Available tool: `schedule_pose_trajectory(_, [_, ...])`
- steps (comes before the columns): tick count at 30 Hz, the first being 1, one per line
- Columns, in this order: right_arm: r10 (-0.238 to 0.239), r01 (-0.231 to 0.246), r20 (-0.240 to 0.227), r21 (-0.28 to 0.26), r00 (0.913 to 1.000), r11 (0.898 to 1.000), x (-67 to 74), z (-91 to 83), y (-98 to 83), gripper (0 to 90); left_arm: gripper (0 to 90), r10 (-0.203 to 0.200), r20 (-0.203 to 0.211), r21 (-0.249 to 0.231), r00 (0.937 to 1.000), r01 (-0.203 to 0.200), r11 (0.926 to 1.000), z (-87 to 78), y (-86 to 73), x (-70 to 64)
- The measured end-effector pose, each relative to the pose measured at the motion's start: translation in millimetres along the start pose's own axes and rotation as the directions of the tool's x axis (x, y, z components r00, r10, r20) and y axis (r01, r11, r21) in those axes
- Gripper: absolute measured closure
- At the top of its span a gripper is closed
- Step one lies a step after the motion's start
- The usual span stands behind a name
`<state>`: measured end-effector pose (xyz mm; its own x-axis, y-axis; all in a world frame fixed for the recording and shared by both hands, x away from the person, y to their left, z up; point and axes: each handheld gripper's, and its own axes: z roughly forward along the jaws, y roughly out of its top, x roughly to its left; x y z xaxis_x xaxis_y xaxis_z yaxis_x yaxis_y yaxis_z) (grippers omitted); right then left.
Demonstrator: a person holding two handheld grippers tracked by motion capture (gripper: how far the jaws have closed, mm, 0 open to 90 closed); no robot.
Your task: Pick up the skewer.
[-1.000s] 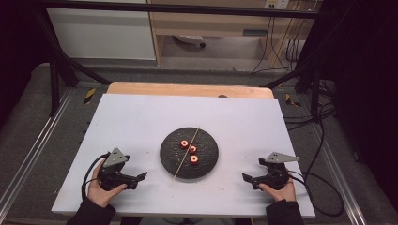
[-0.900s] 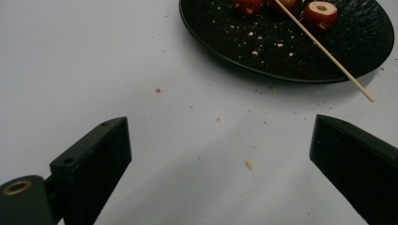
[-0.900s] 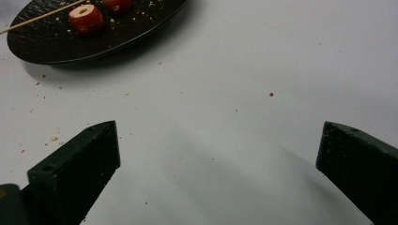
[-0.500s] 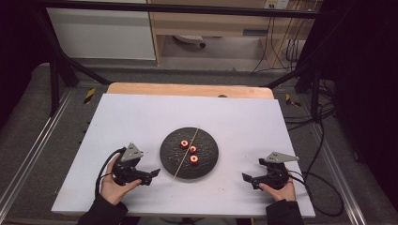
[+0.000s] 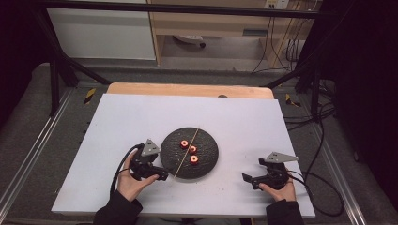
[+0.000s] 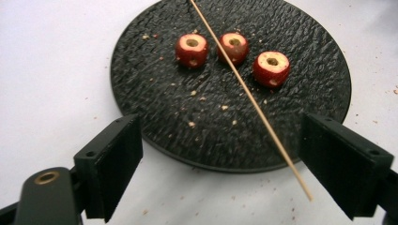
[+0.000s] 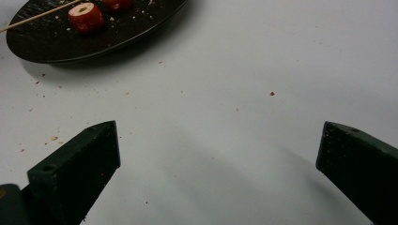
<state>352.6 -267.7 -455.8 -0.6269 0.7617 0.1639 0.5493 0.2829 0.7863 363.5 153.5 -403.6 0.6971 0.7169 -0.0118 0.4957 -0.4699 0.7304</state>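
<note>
Left gripper (image 5: 162,176) sits at the near-left rim of the black plate (image 5: 209,164), jaws apart and nothing pinched; they have just been closing a little. In the left gripper view (image 6: 220,173) the near end of the wooden skewer (image 6: 253,105) pokes off the plate edge and lies between the jaws, close to the right-hand one, not touching either pad. Skewer runs diagonally across the plate, far end over the opposite rim; high view shows it as a thin line (image 5: 187,151). Three red cored fruit pieces (image 6: 233,47) sit in a row mid-plate, beyond the jaws; the middle one lies under the skewer, one to each side of it. Crumbs scattered on plate and white table (image 5: 117,122). Right gripper (image 5: 248,180) rests on the table well right of the plate, jaws wide apart over bare tabletop (image 7: 218,183), plate edge far up-left in its view.
</note>
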Motion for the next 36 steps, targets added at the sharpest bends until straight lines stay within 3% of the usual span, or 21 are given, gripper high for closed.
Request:
schedule_pose_trajectory(4, [-0.004,0.004,-0.001,0.002,1.0000,1.000,-0.2,0.5,0.0,0.6,18.9,-0.003,0.000,0.036,1.0000,0.003,0.9994,8.9,6.8,-4.8])
schedule_pose_trajectory(10, [-0.003,0.003,-0.003,0.002,1.0000,1.000,-0.2,0.5,0.1,0.6,24.1,-0.045,0.007,0.073,0.9990,0.044,0.9964,21.5,13.0,-9.3])
schedule_pose_trajectory(18, [-0.002,0.002,-0.005,0.006,1.0000,1.000,-0.1,0.8,0.0,0.6,34.0,-0.052,-0.027,0.127,0.9983,0.055,0.9903,35.3,16.5,-14.0])
schedule_pose_trajectory(29, [-0.002,0.003,-0.006,0.009,1.0000,1.000,-0.2,1.4,-0.1,0.6,61.9,-0.059,-0.052,0.170,0.9969,0.067,0.9832,46.5,21.6,-24.3])
schedule_pose_trajectory(36, [-0.002,0.002,-0.007,0.005,1.0000,1.000,-0.3,1.5,0.0,0.6,72.9,-0.063,-0.069,0.190,0.9956,0.075,0.9789,50.0,25.0,-30.5])
